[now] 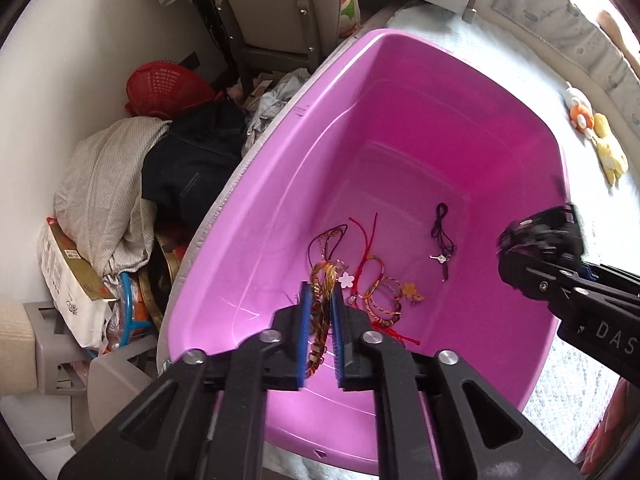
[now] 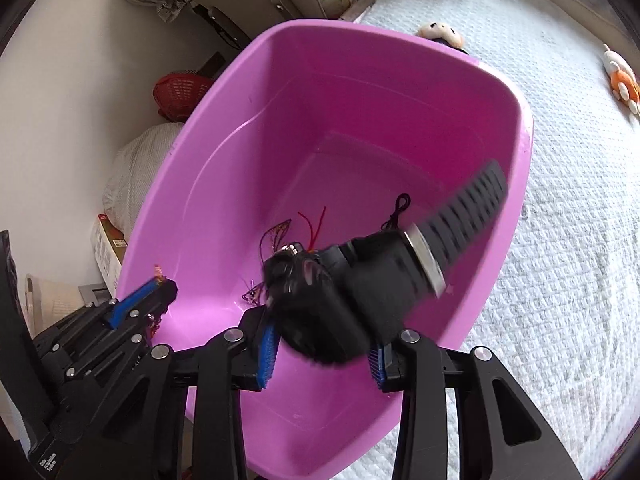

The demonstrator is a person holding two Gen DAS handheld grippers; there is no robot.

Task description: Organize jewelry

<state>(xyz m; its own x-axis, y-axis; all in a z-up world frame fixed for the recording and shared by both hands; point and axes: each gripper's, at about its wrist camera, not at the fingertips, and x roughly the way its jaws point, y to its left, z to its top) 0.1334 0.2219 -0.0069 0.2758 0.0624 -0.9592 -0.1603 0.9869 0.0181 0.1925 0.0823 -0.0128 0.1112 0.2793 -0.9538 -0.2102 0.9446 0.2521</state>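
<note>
Left wrist view looks down along the left gripper (image 1: 320, 304), which hangs over the near edge of a smooth, glossy pink plastic tub (image 1: 256, 184); its blue ribbed pads (image 1: 306, 332) are pressed together on a braided orange-and-brown bracelet (image 1: 320, 320) that dangles between them. On the tub floor beyond lies a tangle of red cords and beaded bracelets (image 1: 380, 284), and apart from it a dark cord necklace (image 1: 442, 240) with a small silver pendant. The right gripper (image 2: 324, 344) reaches over the tub from the right side, jaws spread wide around a bulky black watch (image 2: 360, 280) with a ribbed rubber strap and metal case rim (its face is motion-blurred and hard to read), pinched at its body. The tub stands on a white waffle-textured bedspread (image 2: 560, 240); the watch hides much of the jewelry in the right wrist view.
</note>
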